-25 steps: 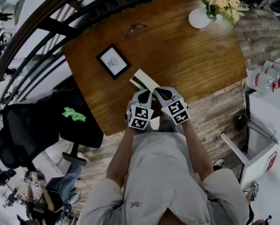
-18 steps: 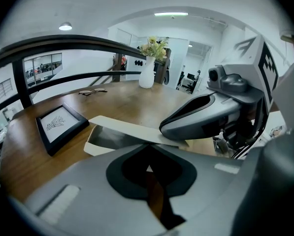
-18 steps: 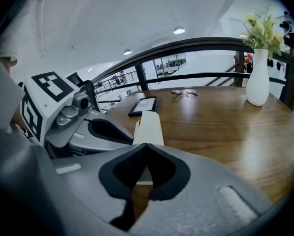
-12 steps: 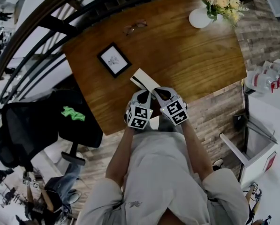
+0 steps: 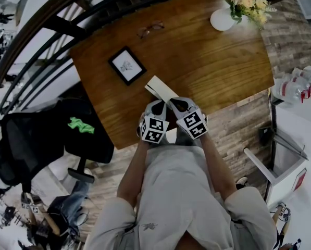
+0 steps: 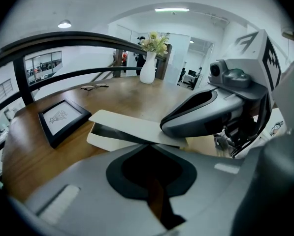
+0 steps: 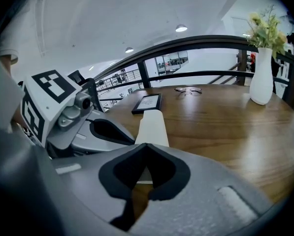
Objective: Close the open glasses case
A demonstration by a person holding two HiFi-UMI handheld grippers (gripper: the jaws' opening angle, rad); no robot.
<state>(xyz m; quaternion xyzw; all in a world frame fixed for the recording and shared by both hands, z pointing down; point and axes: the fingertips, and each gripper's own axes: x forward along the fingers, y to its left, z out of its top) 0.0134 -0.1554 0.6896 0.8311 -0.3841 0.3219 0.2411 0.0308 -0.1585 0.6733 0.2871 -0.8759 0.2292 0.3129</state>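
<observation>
**Head view: glasses case (image 5: 161, 88) ajar, both claws at its near end**

- Case: white, long, on the wooden tabletop (image 5: 212, 61) near the person's edge, set at an angle. Lid is hinged down over the base but not seated. The left gripper view shows a dark wedge between lid and base (image 6: 129, 128).
- Left claw (image 5: 158, 107): clenched, tips meeting (image 6: 147, 145), nothing between them. The lid's near edge lies just beyond the tips.
- Right claw (image 5: 176, 104): also clenched, tips together (image 7: 146, 145). Some white of the case shows through the opening behind the tips, but it is not pinched. Seen from the left gripper, this claw sits over the lid's near corner; I cannot tell whether it touches.
- Change over the last second: both claws have crept slightly forward and inward toward the case. The dark strip of open interior looks a little thinner in the head view. The case itself has not shifted on the tabletop.
- Reading: the lid is being pressed down with shut claws, not gripped. The close is well along but not done. Judged next need: a firm downward press near the free edge until the gap disappears. Risk: the light case skids away.
- Around it: picture frame (image 5: 126, 65) just beyond to the left. Spectacles (image 5: 149, 31) and a vase of flowers (image 5: 222, 19) are well apart at the far side.
</observation>
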